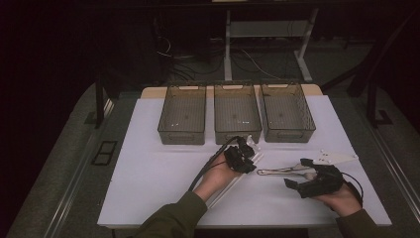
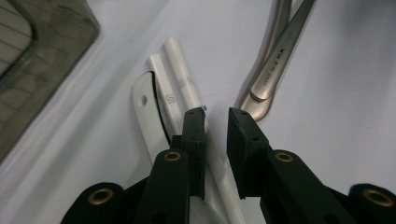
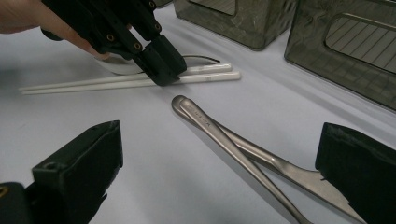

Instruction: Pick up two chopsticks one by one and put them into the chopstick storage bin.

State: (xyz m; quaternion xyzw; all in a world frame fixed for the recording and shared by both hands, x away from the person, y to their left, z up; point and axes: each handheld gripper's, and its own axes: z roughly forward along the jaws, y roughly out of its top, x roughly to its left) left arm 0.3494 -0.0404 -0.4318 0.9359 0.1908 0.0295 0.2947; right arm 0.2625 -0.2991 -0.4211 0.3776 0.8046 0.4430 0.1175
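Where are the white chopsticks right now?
The white chopsticks lie side by side on the table, under the left gripper, in front of the middle bin. The metal cutlery lies just to their right in the left gripper view.

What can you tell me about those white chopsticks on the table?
The white chopsticks are two slim, smooth, glossy sticks, plastic or ceramic by their look, with small grey markings near their thick ends. They lie flat, side by side on the white table, in front of the smoky bins, beside a white spoon-like piece. The left gripper straddles one, its jaws narrowly apart.
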